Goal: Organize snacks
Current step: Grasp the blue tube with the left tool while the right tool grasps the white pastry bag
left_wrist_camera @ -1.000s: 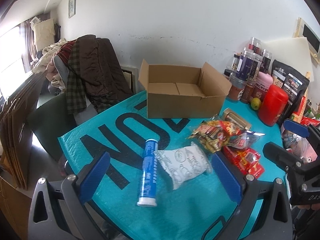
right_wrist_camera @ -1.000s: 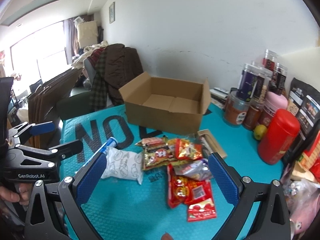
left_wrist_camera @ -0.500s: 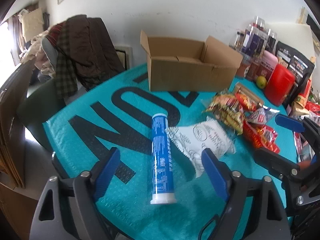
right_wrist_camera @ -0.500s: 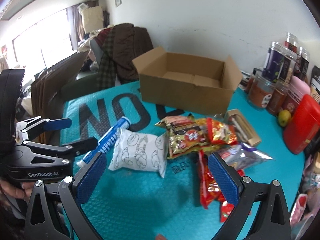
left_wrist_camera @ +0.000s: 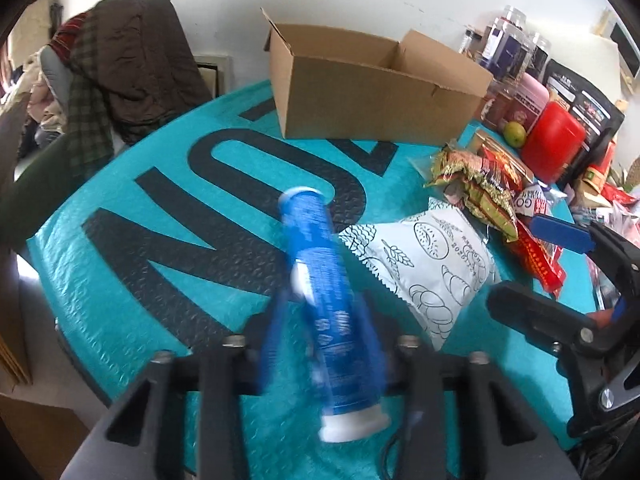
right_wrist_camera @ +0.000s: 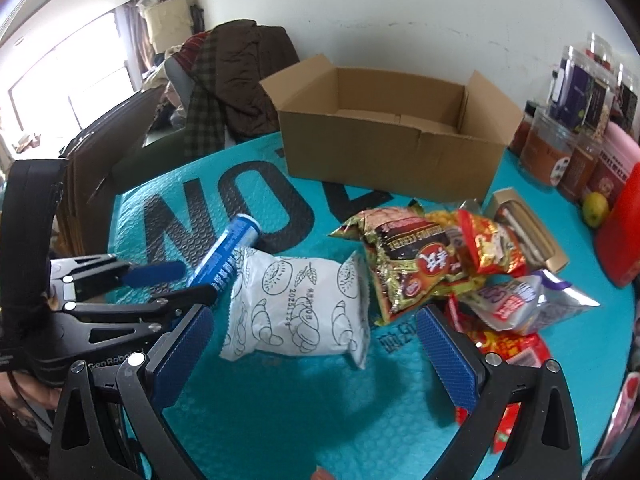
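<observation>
Snacks lie in a loose heap on the teal-covered bench [right_wrist_camera: 280, 420], in front of the open brown cardboard box [right_wrist_camera: 384, 160], which looks empty. The left hand-held gripper [left_wrist_camera: 324, 336] has just closed its jaws – a second ago they stood wide above the blue cylindrical tube with a white cap [left_wrist_camera: 320, 300], and now they pinch it near the capped end. The right hand-held gripper [right_wrist_camera: 312, 340] is spread, its blue pads either side of the white crinkle-edged pouch printed with croissants [right_wrist_camera: 300, 312] but not pressing it – likely the next pick. With the tube secured, carrying it to the box looks like the coming step
</observation>
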The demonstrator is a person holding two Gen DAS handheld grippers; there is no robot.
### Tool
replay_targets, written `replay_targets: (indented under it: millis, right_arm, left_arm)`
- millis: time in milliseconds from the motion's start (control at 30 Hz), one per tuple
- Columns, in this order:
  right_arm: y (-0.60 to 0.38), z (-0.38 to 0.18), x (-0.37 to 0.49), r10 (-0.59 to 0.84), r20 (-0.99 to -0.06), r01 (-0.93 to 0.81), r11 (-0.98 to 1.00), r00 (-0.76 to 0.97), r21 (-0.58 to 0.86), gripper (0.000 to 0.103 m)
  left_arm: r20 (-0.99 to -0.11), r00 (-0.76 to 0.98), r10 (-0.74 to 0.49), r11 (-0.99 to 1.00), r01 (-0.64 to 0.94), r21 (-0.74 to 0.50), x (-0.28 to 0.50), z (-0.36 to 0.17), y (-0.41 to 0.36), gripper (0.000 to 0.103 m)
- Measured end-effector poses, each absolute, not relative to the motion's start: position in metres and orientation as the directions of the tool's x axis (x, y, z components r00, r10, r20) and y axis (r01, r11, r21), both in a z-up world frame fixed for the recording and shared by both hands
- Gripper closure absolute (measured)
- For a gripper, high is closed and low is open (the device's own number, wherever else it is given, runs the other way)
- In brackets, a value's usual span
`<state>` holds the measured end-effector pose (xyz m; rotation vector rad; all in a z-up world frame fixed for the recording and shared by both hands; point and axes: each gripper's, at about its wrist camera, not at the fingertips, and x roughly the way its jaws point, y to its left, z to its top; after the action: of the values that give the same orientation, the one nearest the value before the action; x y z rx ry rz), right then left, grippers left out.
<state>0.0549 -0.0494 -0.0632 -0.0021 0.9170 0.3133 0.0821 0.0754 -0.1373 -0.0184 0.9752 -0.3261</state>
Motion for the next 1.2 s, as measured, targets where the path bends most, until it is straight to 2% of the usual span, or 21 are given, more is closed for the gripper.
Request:
replay_targets:
  millis: [500,600,633,667,800,1000,1133,1200]
  right_arm:
    - [-0.022,-0.099,0.080,0.215,-0.843,-0.235,0.966,0.494,0.109,0.000]
    - [-0.023,-0.105,0.084,0.218,-0.842,-0.221,0.968,0.494,0.121,0.000]
    - [-0.024,-0.106,0.085,0.217,-0.842,-0.213,0.969,0.494,0.124,0.001]
    - [-0.025,-0.108,0.086,0.227,-0.841,-0.212,0.968,0.492,0.137,0.007]
    - [-0.027,-0.113,0.083,0.249,-0.835,-0.213,0.964,0.491,0.162,0.011]
    - [-0.030,-0.112,0.078,0.231,-0.831,-0.205,0.968,0.505,0.144,0.021]
    - [-0.031,-0.106,0.072,0.233,-0.814,-0.211,0.968,0.532,0.140,0.032]
    - [-0.033,-0.105,0.069,0.236,-0.812,-0.211,0.967,0.534,0.143,0.034]
  left_arm:
    - [-0.809,0.517,-0.280,0.949,0.279,-0.150,0.098,-0.139,0.105,0.074]
    - [-0.834,0.486,-0.263,0.953,0.267,-0.146,0.104,-0.147,0.105,0.074]
    - [-0.830,0.489,-0.269,0.952,0.268,-0.151,0.105,-0.148,0.106,0.074]
    - [-0.828,0.493,-0.266,0.952,0.269,-0.146,0.106,-0.148,0.106,0.074]
    - [-0.828,0.493,-0.266,0.951,0.276,-0.141,0.111,-0.149,0.104,0.074]
    - [-0.816,0.539,-0.209,0.953,0.298,-0.048,0.116,-0.151,0.092,0.074]
    - [-0.804,0.554,-0.216,0.960,0.270,-0.072,0.117,-0.149,0.094,0.075]
    - [-0.800,0.550,-0.241,0.957,0.272,-0.102,0.116,-0.147,0.096,0.075]
